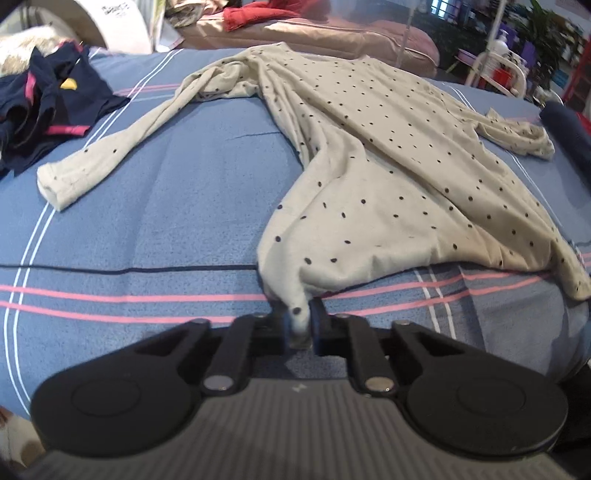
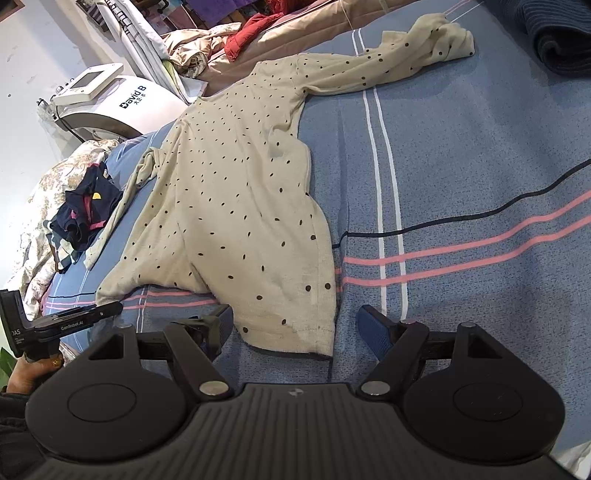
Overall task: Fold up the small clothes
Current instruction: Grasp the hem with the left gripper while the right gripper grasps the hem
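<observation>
A beige long-sleeved shirt with dark dots point(image 1: 388, 155) lies spread on the blue striped bed point(image 1: 166, 221), collar far, sleeves out to both sides. My left gripper point(image 1: 300, 317) is shut on the shirt's near left hem corner. In the right wrist view the shirt point(image 2: 236, 206) runs away from me, and my right gripper point(image 2: 295, 325) is open, its fingers either side of the near right hem corner, just above the bed point(image 2: 461, 166). The left gripper point(image 2: 74, 321) shows at the left edge there.
A crumpled navy and pink garment point(image 1: 48, 107) lies at the far left of the bed. A dark rolled cloth point(image 2: 561, 33) lies at the far right. Red and tan bedding point(image 1: 295, 22) and a white machine point(image 2: 110, 99) stand beyond.
</observation>
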`<state>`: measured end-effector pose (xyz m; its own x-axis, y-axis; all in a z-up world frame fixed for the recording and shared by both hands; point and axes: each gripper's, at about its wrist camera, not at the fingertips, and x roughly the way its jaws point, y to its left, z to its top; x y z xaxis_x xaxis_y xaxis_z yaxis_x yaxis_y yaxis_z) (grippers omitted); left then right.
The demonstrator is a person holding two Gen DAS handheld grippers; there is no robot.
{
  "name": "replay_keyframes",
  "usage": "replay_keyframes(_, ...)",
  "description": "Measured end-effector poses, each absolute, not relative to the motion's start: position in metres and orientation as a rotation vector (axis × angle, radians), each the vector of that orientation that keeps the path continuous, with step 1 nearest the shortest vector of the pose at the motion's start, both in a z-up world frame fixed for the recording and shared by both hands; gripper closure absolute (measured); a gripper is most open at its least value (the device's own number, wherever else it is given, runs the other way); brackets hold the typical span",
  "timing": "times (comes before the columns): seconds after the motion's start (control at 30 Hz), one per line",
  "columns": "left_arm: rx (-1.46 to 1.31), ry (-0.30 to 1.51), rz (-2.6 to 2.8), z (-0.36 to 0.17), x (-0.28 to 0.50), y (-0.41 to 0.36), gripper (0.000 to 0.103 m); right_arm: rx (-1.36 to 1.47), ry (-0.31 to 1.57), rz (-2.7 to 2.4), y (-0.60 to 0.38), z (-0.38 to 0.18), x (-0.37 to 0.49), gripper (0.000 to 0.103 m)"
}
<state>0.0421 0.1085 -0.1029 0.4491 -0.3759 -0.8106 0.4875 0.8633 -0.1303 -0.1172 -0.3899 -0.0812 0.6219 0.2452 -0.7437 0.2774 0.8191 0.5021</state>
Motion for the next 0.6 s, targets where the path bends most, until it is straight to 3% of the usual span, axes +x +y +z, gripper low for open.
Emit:
replay_keyframes(0.5,-0.116,0.893,-0.552,-0.065,0.056,0.130,0.099,0.556,0.902,-0.068,-0.381,-0.080,-0.120,0.000)
replay_keyframes(0.53,-0.123,0.894,-0.556,-0.064,0.057,0.130,0.099,0.519,0.891,-0.086,-0.378,-0.077,-0.119,0.007)
replay_keyframes(0.6,-0.120,0.892,-0.558,-0.064,0.058,0.127,0.099,0.477,0.907,-0.063,-0.373,-0.077,-0.116,0.007)
